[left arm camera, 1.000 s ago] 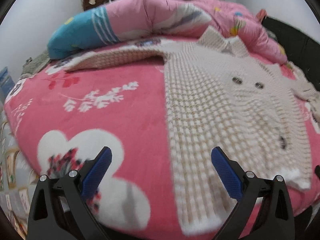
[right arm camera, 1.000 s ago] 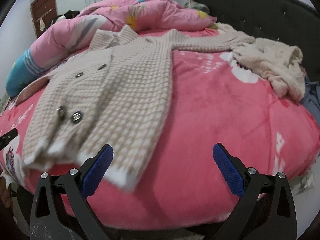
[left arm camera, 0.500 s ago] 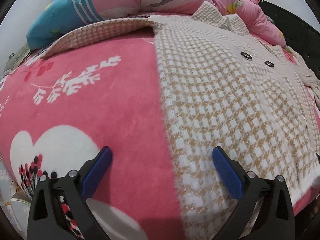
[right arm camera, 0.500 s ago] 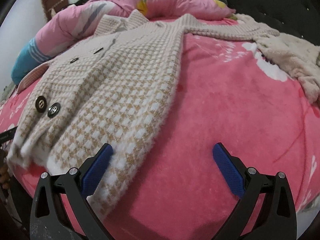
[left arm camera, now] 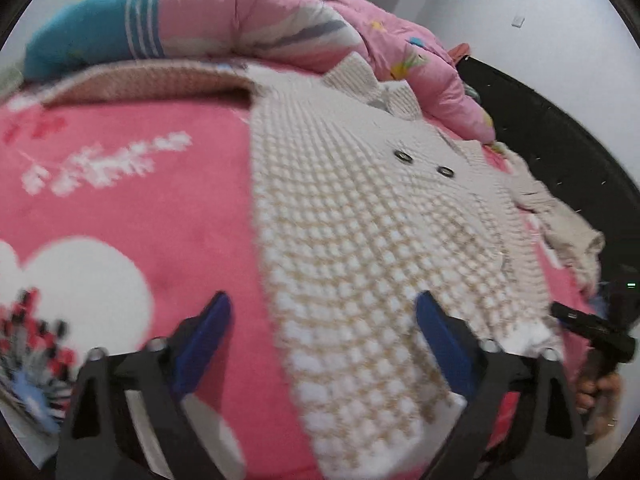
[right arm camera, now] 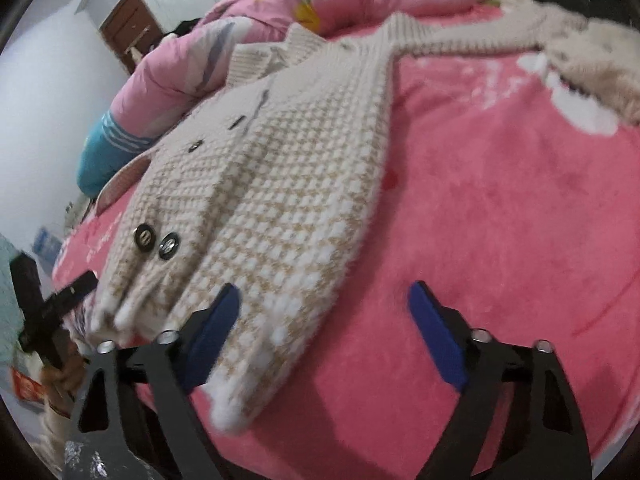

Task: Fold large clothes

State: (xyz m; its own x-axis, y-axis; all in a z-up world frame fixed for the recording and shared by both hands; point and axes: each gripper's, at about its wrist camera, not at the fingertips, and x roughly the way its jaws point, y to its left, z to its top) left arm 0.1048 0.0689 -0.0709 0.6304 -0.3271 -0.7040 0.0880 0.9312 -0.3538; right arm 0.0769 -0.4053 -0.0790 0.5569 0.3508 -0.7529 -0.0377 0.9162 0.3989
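A cream and tan checked knit cardigan with dark buttons lies spread face up on a pink bed. My left gripper is open at the hem's left corner, its jaws either side of the cardigan's left edge. In the right wrist view the cardigan runs away from me, and my right gripper is open at the hem's right corner, its left pad over the fabric. Both sleeves stretch outward at the far end.
A pink and blue quilt is bunched along the far side. A cream fluffy garment lies at the right by the black headboard. The other gripper's black body shows at the bed's front edge.
Both grippers have moved forward and lower to the cardigan's hem corners. Both stay open.
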